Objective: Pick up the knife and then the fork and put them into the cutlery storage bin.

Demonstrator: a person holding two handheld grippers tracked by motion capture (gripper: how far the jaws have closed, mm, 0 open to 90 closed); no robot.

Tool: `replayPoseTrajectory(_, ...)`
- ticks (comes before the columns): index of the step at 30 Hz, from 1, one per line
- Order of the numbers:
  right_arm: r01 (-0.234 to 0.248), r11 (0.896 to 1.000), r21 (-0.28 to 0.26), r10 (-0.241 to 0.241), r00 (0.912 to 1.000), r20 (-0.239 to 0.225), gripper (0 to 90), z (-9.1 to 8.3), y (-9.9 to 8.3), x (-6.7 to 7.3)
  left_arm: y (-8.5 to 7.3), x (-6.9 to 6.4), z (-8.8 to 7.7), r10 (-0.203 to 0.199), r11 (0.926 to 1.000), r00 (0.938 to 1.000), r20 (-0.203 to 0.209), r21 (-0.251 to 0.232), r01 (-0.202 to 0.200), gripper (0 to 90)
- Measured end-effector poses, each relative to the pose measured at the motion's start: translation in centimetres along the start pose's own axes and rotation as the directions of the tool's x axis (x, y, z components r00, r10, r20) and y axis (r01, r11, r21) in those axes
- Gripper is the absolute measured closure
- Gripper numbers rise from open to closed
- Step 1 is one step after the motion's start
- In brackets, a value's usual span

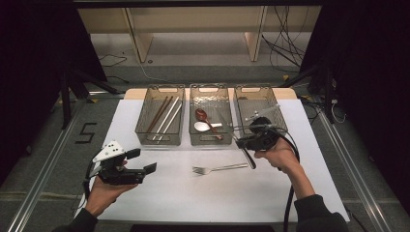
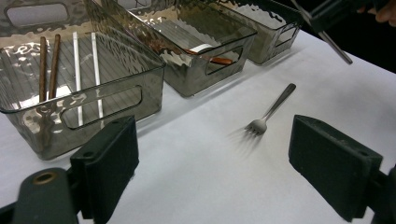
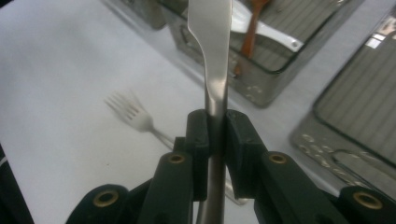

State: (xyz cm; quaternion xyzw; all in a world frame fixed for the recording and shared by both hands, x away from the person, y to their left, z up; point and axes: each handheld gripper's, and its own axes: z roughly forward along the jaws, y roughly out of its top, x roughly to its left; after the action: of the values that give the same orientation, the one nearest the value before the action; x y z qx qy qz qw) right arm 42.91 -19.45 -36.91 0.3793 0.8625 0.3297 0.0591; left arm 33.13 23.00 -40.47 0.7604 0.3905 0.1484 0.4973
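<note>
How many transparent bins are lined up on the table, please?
3, in a row at the table's far side: the left bin holds chopsticks, the middle bin holds spoons, and the right bin sits behind the right gripper.

A lab: black curtains [image 1: 29,72], loose floor cables [image 1: 285,43] (taped marker [image 1: 86,133] too).

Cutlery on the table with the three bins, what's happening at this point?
A person is sorting cutlery into three clear bins. The right gripper is shut on a metal knife, held near the right bin. The left gripper hangs open near the table edge. A fork lies on the white table. Chopsticks are in the left bin, spoons in the middle bin.
</note>
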Motion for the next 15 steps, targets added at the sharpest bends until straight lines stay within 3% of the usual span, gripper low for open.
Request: replayPoseTrajectory(15,-0.115,0.991,-0.067,0.121,0.9892,0.083,80.8,-2.0,2.4,-4.5,0.0,0.1,0.0,-0.004,1.0000,1.0000,-0.001,-0.002,0.004,15.4)
